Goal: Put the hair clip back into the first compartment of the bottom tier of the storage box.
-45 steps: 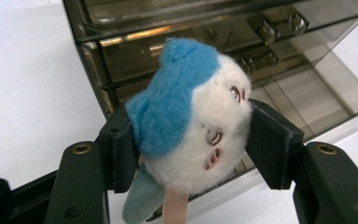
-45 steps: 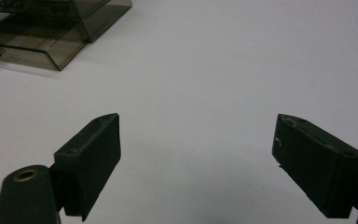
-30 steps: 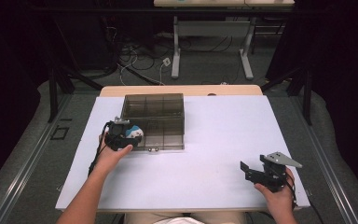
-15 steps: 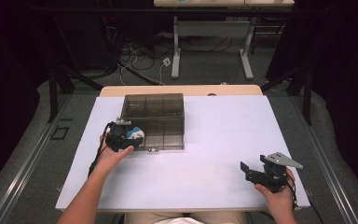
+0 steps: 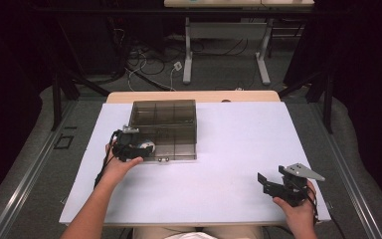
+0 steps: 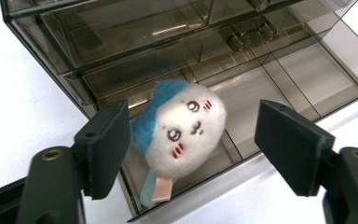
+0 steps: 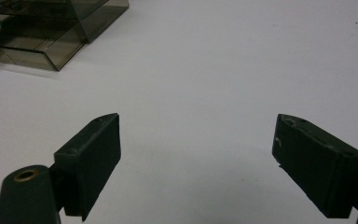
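Observation:
A small white plush toy (image 6: 182, 126) with a blue cap and a drawn face lies in a front compartment of the smoky clear plastic box (image 5: 174, 119). My left gripper (image 6: 196, 140) reaches over the box's front left corner, and its jaws have just been opening. They now stand either side of the toy, the right pad well clear of it. In the high view the toy (image 5: 146, 147) shows just past my left gripper (image 5: 132, 147). My right gripper (image 5: 266, 185) rests open near the table's front right, nothing between its fingers (image 7: 93, 154).
The box (image 6: 279, 70) is open, its lid raised behind it, with several divided compartments and a latch at the front. White table surface (image 5: 229, 149) spreads between the two hands. The right gripper view catches the box (image 7: 42, 46) far off at the upper left.
The left gripper's jaws have parted a little around the toy in the box. Neither hand has shifted; the right gripper is as before.

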